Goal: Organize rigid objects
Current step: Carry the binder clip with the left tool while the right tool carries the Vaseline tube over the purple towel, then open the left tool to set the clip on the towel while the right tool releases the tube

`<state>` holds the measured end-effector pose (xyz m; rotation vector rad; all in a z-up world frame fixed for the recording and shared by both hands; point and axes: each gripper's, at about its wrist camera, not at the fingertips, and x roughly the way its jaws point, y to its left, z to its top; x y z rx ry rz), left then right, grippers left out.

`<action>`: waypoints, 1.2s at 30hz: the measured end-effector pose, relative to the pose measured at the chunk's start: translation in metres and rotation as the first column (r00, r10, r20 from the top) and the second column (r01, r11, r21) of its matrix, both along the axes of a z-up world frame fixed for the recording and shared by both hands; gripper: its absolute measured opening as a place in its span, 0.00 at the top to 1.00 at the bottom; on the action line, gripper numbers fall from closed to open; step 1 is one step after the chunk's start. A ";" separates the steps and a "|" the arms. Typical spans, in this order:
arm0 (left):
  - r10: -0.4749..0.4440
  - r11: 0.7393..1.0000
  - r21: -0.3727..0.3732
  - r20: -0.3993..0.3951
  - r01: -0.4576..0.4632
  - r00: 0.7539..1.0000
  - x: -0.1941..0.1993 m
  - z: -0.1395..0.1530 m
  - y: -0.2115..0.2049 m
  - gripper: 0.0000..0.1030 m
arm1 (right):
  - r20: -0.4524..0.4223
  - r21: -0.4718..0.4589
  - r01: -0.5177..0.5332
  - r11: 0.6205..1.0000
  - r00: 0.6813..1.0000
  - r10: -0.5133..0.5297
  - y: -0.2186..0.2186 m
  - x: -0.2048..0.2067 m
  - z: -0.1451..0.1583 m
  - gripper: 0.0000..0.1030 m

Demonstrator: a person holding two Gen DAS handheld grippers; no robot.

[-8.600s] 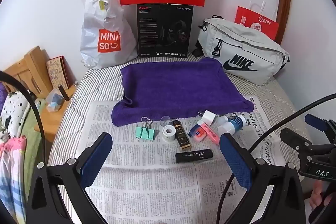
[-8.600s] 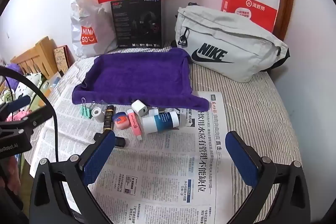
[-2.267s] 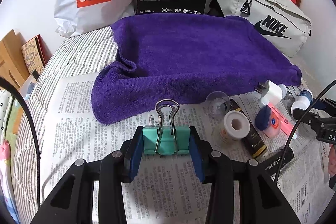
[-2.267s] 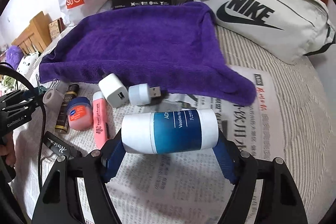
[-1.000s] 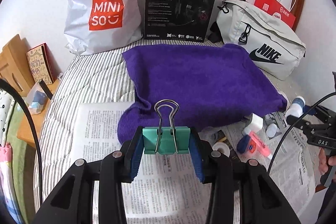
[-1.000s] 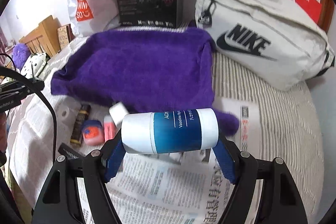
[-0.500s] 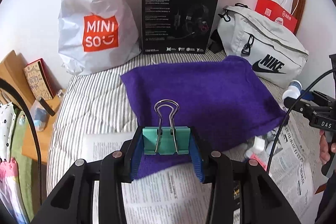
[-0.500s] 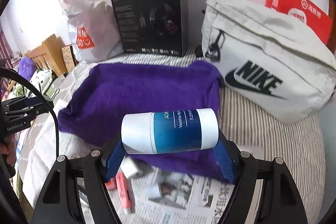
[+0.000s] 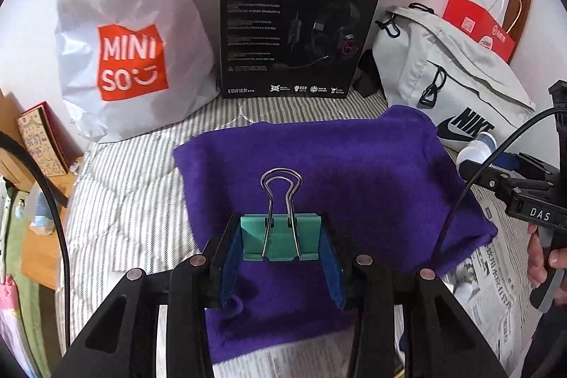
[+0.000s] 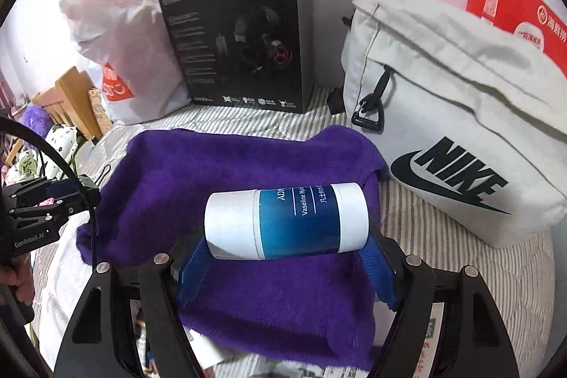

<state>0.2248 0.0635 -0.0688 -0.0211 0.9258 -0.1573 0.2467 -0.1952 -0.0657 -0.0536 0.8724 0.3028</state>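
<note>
The left gripper [image 9: 280, 245] has its blue pads narrowed onto the sides of a teal binder clip [image 9: 280, 238], wire handles pointing up, held in the air over the purple towel [image 9: 354, 172]. The right gripper [image 10: 287, 259] stands wider, clamped end to end on a white and blue Vaseline lotion bottle [image 10: 287, 221] lying crosswise, also above the towel. Newspaper [image 9: 496, 271] pokes out under the towel's near edge; small items there are too blurred to name. Behind the towel, on the striped bedding [image 9: 124, 201], stand a Miniso bag [image 9: 131, 34], a black headset box [image 9: 294, 23] and a grey Nike bag [image 10: 460, 130].
</note>
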 end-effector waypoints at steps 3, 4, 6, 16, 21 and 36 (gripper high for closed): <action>0.001 1.000 -0.002 -0.017 -0.001 1.000 0.012 -0.007 -0.003 0.62 | -0.017 -0.010 0.004 1.000 1.000 -0.004 0.001 0.012 -0.010 0.26; 0.002 1.000 -0.001 -0.020 -0.002 1.000 0.016 -0.009 -0.004 0.62 | -0.023 -0.013 0.005 1.000 1.000 -0.005 0.001 0.016 -0.014 0.26; 0.001 1.000 0.007 -0.022 -0.001 1.000 0.021 -0.013 -0.006 0.62 | -0.036 -0.020 0.004 1.000 0.999 -0.005 0.002 0.022 -0.020 0.26; 0.012 1.000 0.017 -0.077 -0.010 0.997 0.056 -0.045 -0.006 0.62 | -0.085 -0.057 -0.001 0.998 0.996 -0.004 0.017 0.055 -0.052 0.26; 0.021 0.999 0.026 -0.098 -0.018 0.995 0.069 -0.055 -0.003 0.62 | -0.092 -0.093 -0.002 0.996 0.996 -0.006 0.023 0.066 -0.060 0.26; 0.018 0.996 0.084 -0.139 -0.006 0.990 0.083 -0.066 -0.010 0.62 | -0.173 -0.138 0.006 0.990 0.984 -0.030 0.029 0.084 -0.071 0.26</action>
